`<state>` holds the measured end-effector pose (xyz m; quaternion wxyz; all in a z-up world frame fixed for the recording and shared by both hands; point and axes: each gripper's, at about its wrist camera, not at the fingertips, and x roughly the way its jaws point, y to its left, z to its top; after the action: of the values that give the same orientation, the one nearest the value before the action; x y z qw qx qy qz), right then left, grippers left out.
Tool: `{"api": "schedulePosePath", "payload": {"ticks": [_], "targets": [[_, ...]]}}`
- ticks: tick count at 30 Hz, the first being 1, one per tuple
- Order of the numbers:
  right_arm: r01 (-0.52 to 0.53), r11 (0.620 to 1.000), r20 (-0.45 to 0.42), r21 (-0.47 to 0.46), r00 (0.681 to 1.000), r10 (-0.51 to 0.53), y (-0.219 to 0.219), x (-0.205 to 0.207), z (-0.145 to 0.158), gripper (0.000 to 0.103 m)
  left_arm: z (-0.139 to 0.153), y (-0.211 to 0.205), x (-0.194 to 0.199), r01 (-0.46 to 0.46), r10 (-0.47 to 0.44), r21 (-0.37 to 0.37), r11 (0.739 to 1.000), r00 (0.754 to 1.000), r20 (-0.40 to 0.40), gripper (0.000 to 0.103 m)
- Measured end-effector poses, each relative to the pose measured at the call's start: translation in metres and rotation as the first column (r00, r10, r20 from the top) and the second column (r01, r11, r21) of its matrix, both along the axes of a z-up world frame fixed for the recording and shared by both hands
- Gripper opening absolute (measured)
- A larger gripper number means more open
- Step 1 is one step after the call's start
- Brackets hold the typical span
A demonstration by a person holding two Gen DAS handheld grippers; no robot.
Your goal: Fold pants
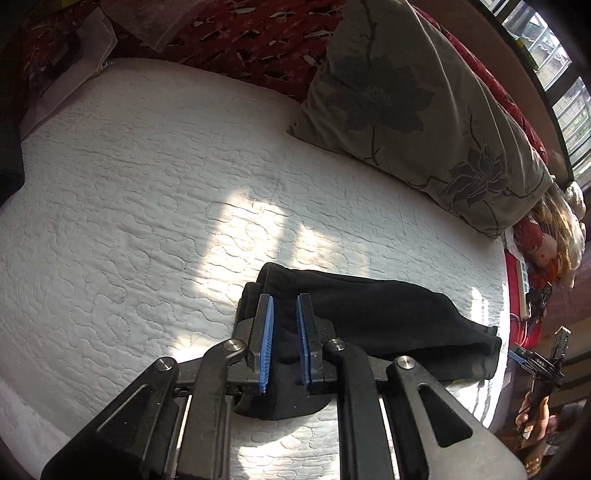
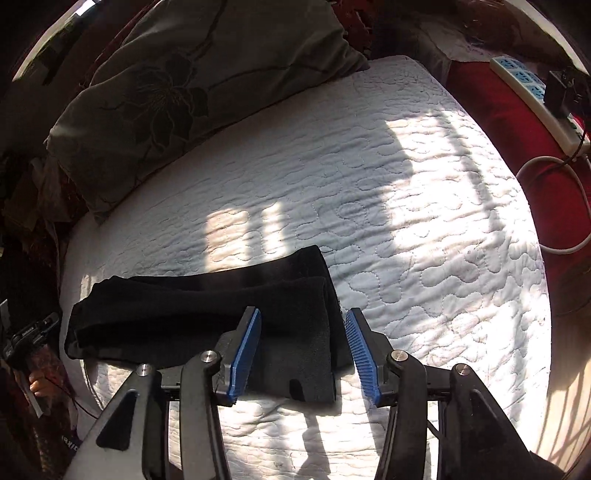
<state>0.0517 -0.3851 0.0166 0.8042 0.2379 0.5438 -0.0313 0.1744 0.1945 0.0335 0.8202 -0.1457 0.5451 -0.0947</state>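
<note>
The black pants (image 1: 373, 321) lie folded into a compact stack on the white quilted mattress (image 1: 147, 221). My left gripper (image 1: 285, 301) is above the stack's left end, its blue pads partly open with a narrow gap and nothing gripped. In the right wrist view the pants (image 2: 207, 314) lie across the lower left. My right gripper (image 2: 303, 317) is open wide, straddling the stack's right end, holding nothing.
A grey floral pillow (image 1: 417, 110) lies along the mattress's far side, and it also shows in the right wrist view (image 2: 177, 92). A red patterned blanket (image 1: 258, 33) lies behind. A white power strip (image 2: 532, 96) and cable sit on red fabric at the right.
</note>
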Motion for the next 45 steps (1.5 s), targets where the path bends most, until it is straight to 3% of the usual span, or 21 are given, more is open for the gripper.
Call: {"api": "schedulePosePath", "payload": {"ticks": [4,7,11,14,19,22,25,29,33,38,42,45], "targets": [[0.004,0.999,-0.032,-0.037,0.999,-0.006,-0.006,0.018,-0.008,0.051,0.006,-0.072,-0.034,0.160,-0.160,-0.023,0.987,0.987,0.004,0.012],[0.009,1.000,-0.047,-0.017,0.999,-0.009,-0.009,0.025,-0.023,0.052,-0.015,-0.134,-0.049,0.233,-0.245,-0.134,0.963,0.967,-0.077,0.013],[-0.006,1.000,-0.050,0.003,0.999,0.006,-0.001,0.030,-0.036,0.049,-0.052,-0.195,-0.060,0.214,-0.263,-0.243,0.946,0.945,-0.195,0.013],[-0.028,1.000,-0.057,0.006,0.998,0.028,0.004,0.032,-0.042,0.049,-0.067,-0.223,-0.068,0.186,-0.256,-0.272,0.944,0.934,-0.251,0.013],[-0.046,0.998,-0.042,0.031,0.998,0.047,0.004,0.033,-0.043,0.049,-0.074,-0.238,-0.066,0.074,-0.170,-0.312,0.947,0.941,-0.292,0.013],[-0.053,0.998,-0.041,0.044,0.998,0.054,0.004,0.035,-0.046,0.049,-0.089,-0.247,-0.060,0.018,-0.134,-0.311,0.950,0.925,-0.355,0.013],[-0.061,0.996,-0.041,0.060,0.997,0.063,0.001,0.034,-0.046,0.049,-0.095,-0.245,-0.057,-0.068,-0.093,-0.366,0.928,0.909,-0.406,0.013],[-0.079,0.995,-0.041,0.064,0.996,0.081,-0.004,0.032,-0.043,0.052,-0.091,-0.251,-0.048,-0.084,-0.049,-0.316,0.945,0.919,-0.390,0.013],[-0.083,0.994,-0.045,0.072,0.995,0.086,-0.006,0.033,-0.045,0.051,-0.099,-0.258,-0.043,-0.100,-0.020,-0.267,0.959,0.911,-0.413,0.013],[-0.092,0.993,-0.054,0.073,0.994,0.096,-0.007,0.036,-0.046,0.048,-0.096,-0.259,-0.060,-0.113,-0.029,-0.299,0.947,0.901,-0.433,0.013],[-0.084,0.992,-0.043,0.090,0.995,0.089,-0.014,0.038,-0.044,0.049,-0.083,-0.262,-0.064,-0.093,-0.023,-0.277,0.956,0.922,-0.385,0.013],[-0.073,0.992,-0.040,0.105,0.996,0.078,-0.017,0.038,-0.045,0.049,-0.091,-0.267,-0.063,-0.096,-0.035,-0.282,0.955,0.904,-0.426,0.013]]}}
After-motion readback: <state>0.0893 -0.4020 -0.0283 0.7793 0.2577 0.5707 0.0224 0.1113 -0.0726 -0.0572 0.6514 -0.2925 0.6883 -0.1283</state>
